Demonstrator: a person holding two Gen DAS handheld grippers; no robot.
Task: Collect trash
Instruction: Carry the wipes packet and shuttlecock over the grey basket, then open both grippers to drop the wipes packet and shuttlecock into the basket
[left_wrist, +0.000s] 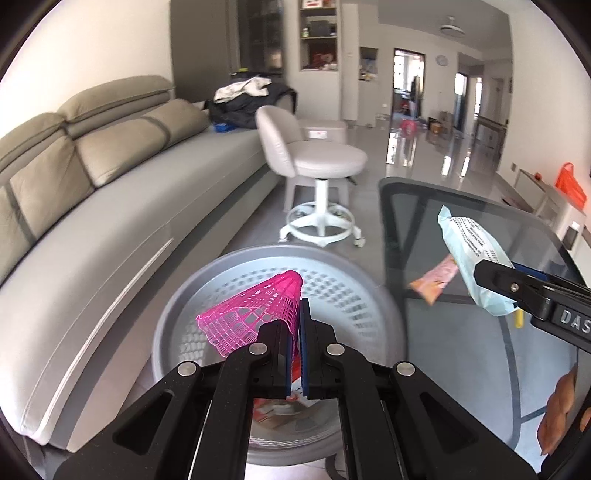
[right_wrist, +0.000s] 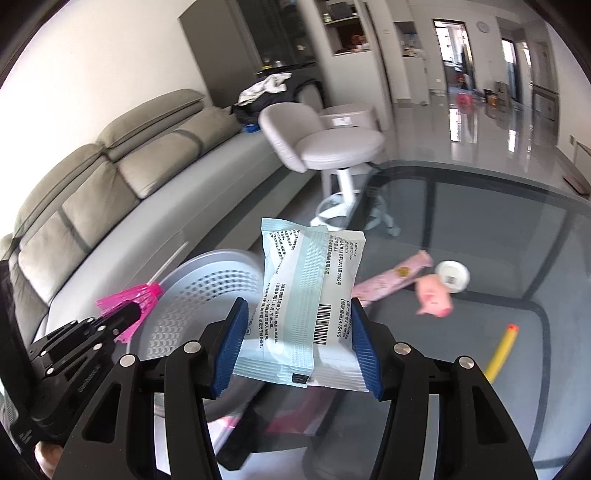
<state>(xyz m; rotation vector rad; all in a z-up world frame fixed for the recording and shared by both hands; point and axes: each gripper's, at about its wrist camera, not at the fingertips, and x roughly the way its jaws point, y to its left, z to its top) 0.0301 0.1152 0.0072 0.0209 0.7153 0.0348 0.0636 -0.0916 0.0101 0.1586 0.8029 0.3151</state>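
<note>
My left gripper (left_wrist: 294, 325) is shut on a pink plastic shuttlecock (left_wrist: 251, 314), held over the open grey perforated bin (left_wrist: 369, 295) on the floor. The same shuttlecock (right_wrist: 136, 299) and bin (right_wrist: 207, 295) show at the left of the right wrist view. My right gripper (right_wrist: 299, 332) is shut on a pale blue-and-white packet (right_wrist: 306, 295), its blue pads pressing the packet's two sides, above the glass table's edge beside the bin. From the left wrist view the packet (left_wrist: 469, 251) hangs to the right.
On the glass table (right_wrist: 480, 229) lie a pink wrapper (right_wrist: 391, 280), a pink pig toy (right_wrist: 436, 295), a white cap (right_wrist: 452, 275) and a yellow foam dart (right_wrist: 502, 350). A grey sofa (left_wrist: 110, 206) runs along the left. A white swivel stool (left_wrist: 317, 158) stands beyond the bin.
</note>
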